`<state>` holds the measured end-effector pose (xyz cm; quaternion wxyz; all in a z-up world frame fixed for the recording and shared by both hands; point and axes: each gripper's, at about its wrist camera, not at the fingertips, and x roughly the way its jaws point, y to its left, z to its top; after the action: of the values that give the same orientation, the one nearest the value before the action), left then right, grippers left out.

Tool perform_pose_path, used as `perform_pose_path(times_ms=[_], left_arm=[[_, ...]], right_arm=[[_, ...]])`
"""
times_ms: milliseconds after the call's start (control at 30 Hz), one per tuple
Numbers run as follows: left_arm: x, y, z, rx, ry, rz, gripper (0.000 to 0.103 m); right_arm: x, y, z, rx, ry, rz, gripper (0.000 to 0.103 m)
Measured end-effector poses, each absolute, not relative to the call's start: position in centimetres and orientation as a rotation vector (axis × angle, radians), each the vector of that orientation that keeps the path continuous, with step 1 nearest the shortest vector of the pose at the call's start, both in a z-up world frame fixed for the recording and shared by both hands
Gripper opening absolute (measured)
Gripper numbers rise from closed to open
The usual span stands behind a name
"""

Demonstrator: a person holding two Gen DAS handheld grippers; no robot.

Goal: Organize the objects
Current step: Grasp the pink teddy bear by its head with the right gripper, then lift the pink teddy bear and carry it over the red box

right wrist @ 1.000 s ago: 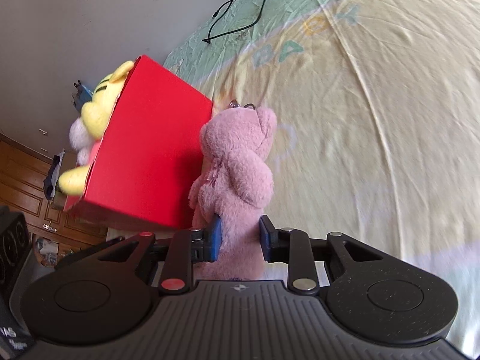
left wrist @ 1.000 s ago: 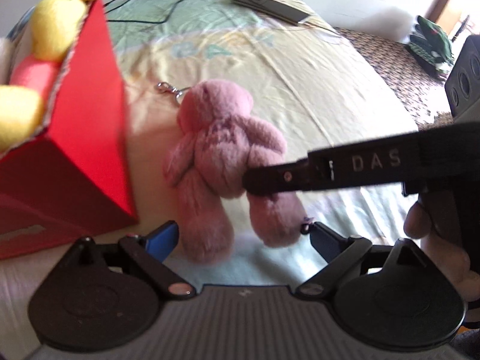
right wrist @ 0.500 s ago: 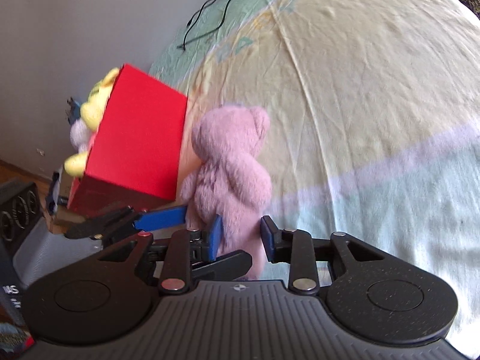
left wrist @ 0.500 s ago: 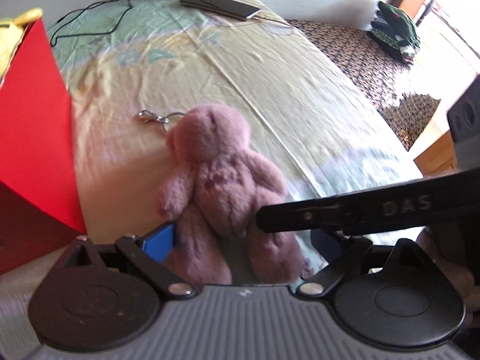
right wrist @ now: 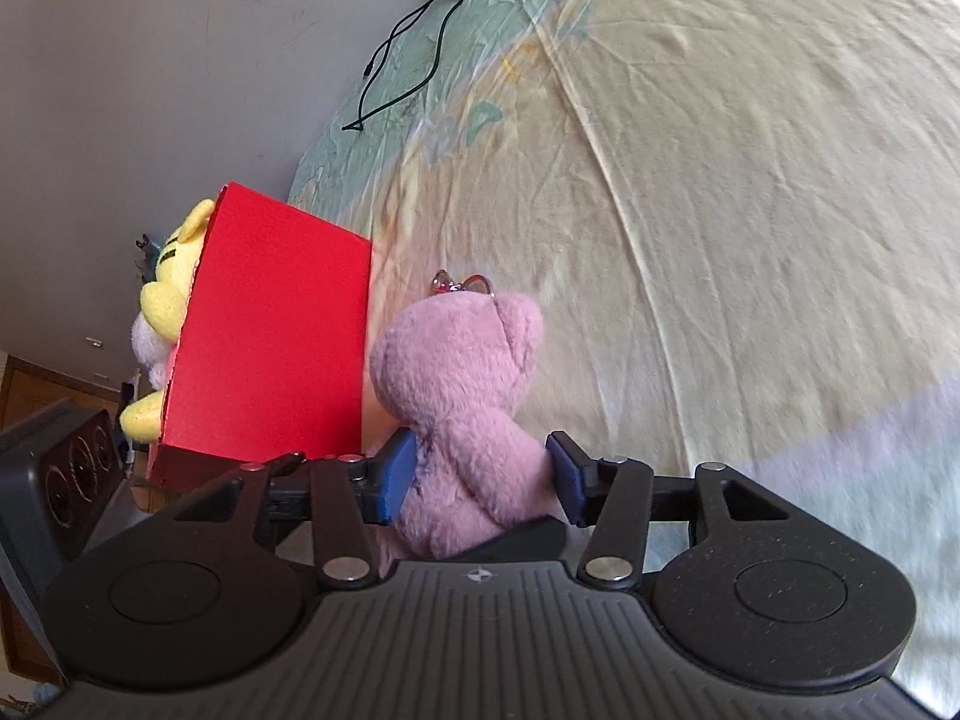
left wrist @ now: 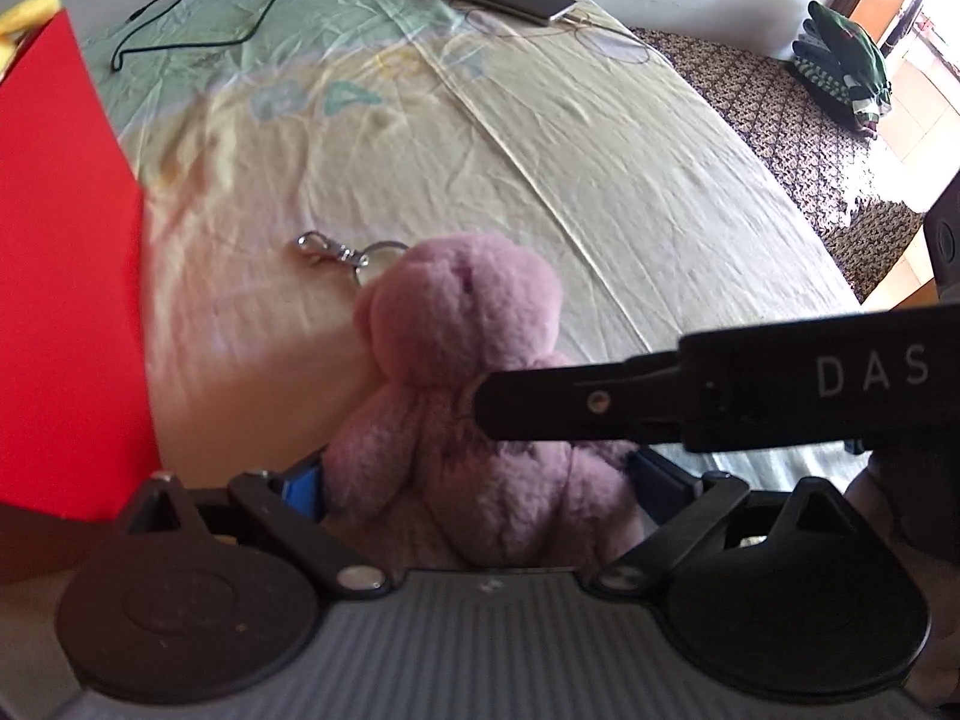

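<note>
Both hand-held grippers, left [left wrist: 474, 480] and right [right wrist: 480, 474], stand open around the pink bear [right wrist: 462, 414]; next, one must close, then lift it into the red box [right wrist: 270, 336].

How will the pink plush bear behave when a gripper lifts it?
The pink plush bear looks soft and fluffy, so it probably squashes, flops, and feels light. Its metal clasp is joined only by a ring, so it may dangle or snag.

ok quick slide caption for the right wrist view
Right hand-held gripper open around a pink plush bear beside a red box on the bed.
</note>
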<state>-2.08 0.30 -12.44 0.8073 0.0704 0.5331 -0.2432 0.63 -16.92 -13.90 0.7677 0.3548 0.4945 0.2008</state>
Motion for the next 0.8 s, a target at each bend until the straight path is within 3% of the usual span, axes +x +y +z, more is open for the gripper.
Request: perform_pose_path(times_ms=[333, 800], left_arm=[[-2.4, 0.6, -12.3, 0.147, 1.144, -0.513, 0.096], [-5.6, 1.1, -10.1, 0.143, 1.089, -0.533, 0.096]], right_arm=[[0.3, -16.3, -13.7, 0.787, 1.095, 0.5, 0.04], [-2.7, -14.9, -11.1, 0.688, 1.039, 0.544, 0.038]])
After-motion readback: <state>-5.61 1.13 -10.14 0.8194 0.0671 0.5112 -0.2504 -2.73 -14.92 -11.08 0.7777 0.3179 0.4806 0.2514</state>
